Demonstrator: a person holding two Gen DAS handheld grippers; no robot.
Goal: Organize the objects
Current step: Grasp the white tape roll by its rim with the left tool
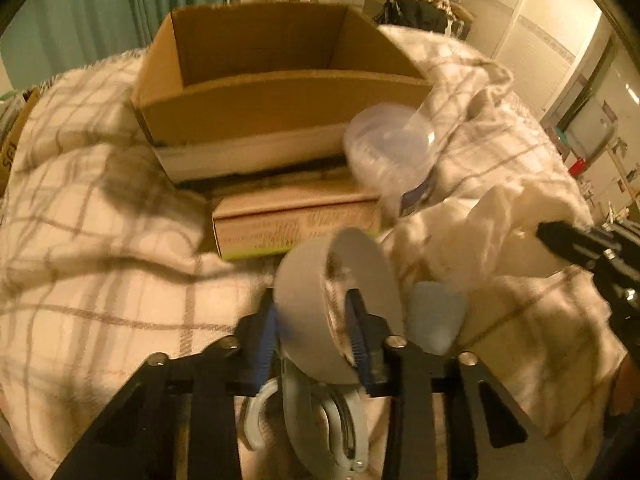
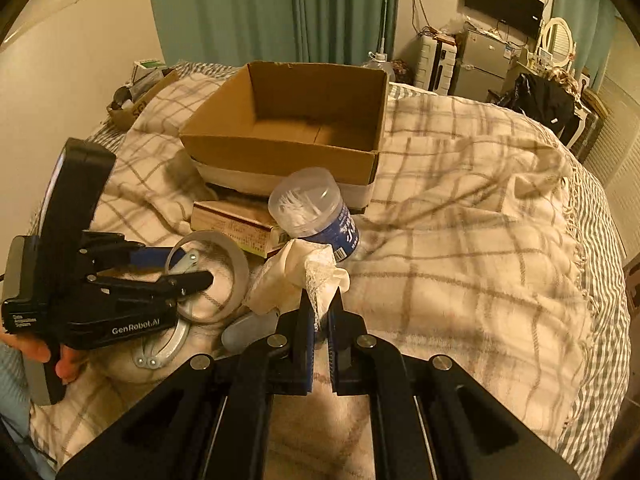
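So: cardboard box on plaid blanket empty, nothing sorted. Carton, swab jar beside it. Left gripper clamps tape roll; right gripper pinches white cloth.

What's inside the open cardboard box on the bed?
Nothing visible: the cardboard box shows only bare floor in the right wrist view. Its near wall hides the front strip of the floor, so something small and flat there would go unseen.
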